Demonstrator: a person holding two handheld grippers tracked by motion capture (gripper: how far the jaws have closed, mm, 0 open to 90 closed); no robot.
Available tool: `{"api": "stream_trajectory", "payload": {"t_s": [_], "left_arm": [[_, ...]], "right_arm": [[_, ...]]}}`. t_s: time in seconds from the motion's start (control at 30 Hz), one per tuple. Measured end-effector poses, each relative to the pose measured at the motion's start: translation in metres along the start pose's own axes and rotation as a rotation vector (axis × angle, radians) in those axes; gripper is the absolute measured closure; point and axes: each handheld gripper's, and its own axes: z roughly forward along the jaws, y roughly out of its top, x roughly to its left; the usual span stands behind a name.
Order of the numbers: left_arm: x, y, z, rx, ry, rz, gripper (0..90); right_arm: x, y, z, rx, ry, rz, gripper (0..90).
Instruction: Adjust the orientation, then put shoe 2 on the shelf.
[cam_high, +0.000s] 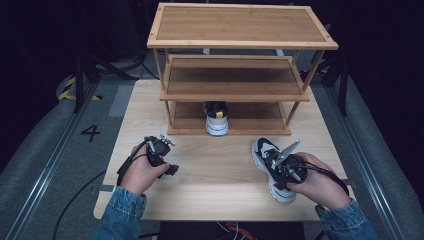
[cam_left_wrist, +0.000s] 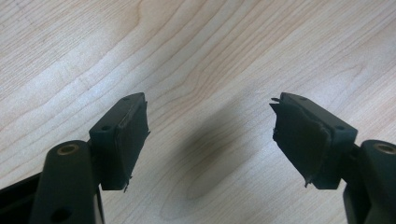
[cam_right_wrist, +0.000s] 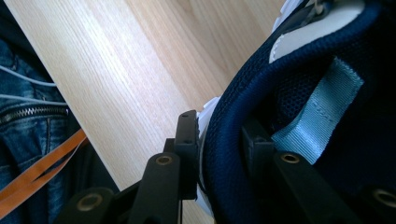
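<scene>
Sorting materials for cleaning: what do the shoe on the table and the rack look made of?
Shoe: navy mesh fabric, padded collar, woven light-blue pull tab, white probably rubber sole. Rack: light wood, maybe bamboo, with visible grain and matte finish.

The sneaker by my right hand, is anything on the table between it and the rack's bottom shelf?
Nothing visible: bare tabletop lies between the sneaker and the bottom shelf of the rack. The other sneaker stands at the shelf's middle, with free space to its right.
</scene>
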Motion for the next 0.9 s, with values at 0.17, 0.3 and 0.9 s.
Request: {"api": "stream_trajectory", "payload": {"t_s": [0.17, 0.3, 0.9], "left_arm": [[0.002, -0.001, -0.002, -0.006, 0.004, -0.002, 26.5], [0.006, -0.004, -0.005, -0.008, 0.008, -0.013, 26.4], [0.019, -0.008, -0.011, -0.023, 0.010, -0.035, 25.7]], "right_arm": [[0.000, 0.007, -0.003, -0.061, -0.031, 0.006, 73.4], [-0.002, 0.014, -0.008, -0.105, -0.045, 0.016, 73.4], [-0.042, 0.088, -0.011, -0.165, -0.107, 0.082, 73.2]]}}
